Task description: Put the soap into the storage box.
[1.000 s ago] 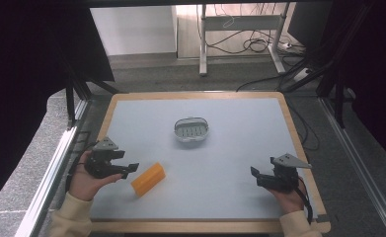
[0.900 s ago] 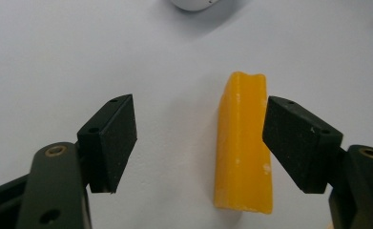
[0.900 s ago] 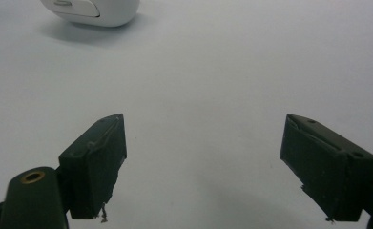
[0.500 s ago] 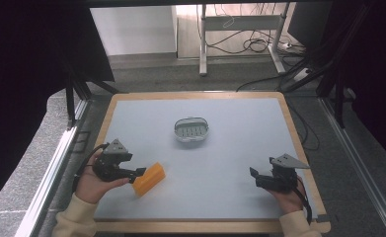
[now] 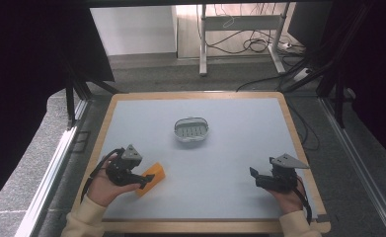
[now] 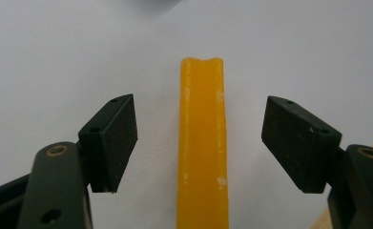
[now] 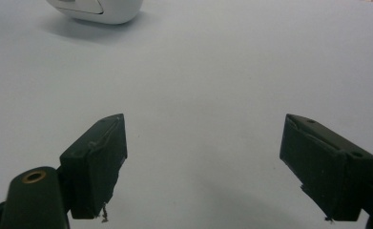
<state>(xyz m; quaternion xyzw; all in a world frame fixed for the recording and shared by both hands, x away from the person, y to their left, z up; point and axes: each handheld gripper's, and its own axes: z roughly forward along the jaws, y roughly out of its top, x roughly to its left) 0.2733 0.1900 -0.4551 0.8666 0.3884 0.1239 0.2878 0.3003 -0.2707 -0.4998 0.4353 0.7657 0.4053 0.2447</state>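
Note:
An orange-yellow bar of soap (image 5: pixel 151 178) lies on the pale table mat at the front left. My left gripper (image 5: pixel 145 179) is open around it, one jaw on each side with a gap to each. In the left gripper view the soap bar (image 6: pixel 202 143) runs straight up between the pads (image 6: pixel 113 138), standing on its narrow edge. A white oval soap dish (image 5: pixel 191 130) with a slotted grey insert sits near the middle of the mat. My right gripper (image 5: pixel 253 177) rests open at the front right, nothing between its pads (image 7: pixel 98 162).
The mat has a wooden border (image 5: pixel 291 133) all round. The soap dish (image 7: pixel 100 9) shows at the top left of the right gripper view. Dark frame legs and cables stand beyond the far edge of the table.
My left gripper has moved forward and right, so its open jaws now straddle the soap bar. The right gripper has stayed in place.

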